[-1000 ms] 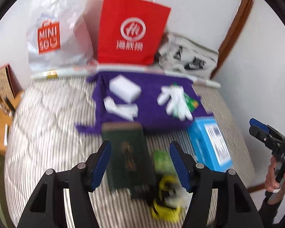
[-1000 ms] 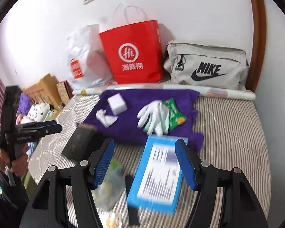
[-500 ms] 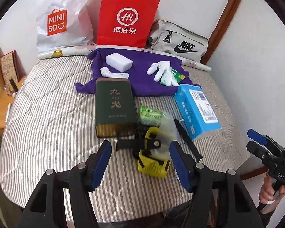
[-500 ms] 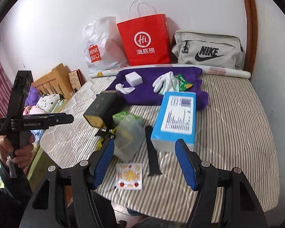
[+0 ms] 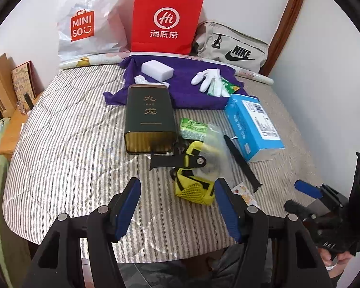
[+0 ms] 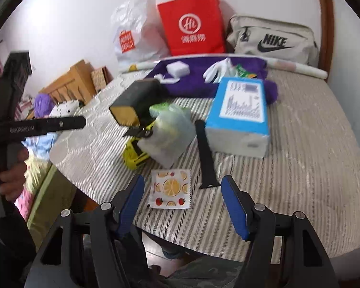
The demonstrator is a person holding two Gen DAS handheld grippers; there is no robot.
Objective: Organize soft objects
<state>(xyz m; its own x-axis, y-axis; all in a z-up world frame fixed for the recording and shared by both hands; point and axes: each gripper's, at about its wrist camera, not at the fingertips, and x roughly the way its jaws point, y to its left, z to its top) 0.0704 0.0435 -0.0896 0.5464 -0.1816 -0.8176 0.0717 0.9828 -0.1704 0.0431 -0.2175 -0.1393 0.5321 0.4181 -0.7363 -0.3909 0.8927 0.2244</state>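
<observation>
Gloves [image 5: 210, 81] lie on purple cloth [image 5: 187, 93] behind tin [image 5: 149, 117] and blue box [image 5: 253, 124]; both tools released.

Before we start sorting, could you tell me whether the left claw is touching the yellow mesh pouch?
Apart: the left wrist view shows striped cover between the open left claw and the yellow mesh pouch.

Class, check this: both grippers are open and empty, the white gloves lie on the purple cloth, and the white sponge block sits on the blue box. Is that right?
One thing is wrong: the white sponge block sits on the purple cloth, not on the blue box, as the left wrist view shows. The left gripper and right gripper are open and empty, and the white gloves lie on the cloth.
</observation>
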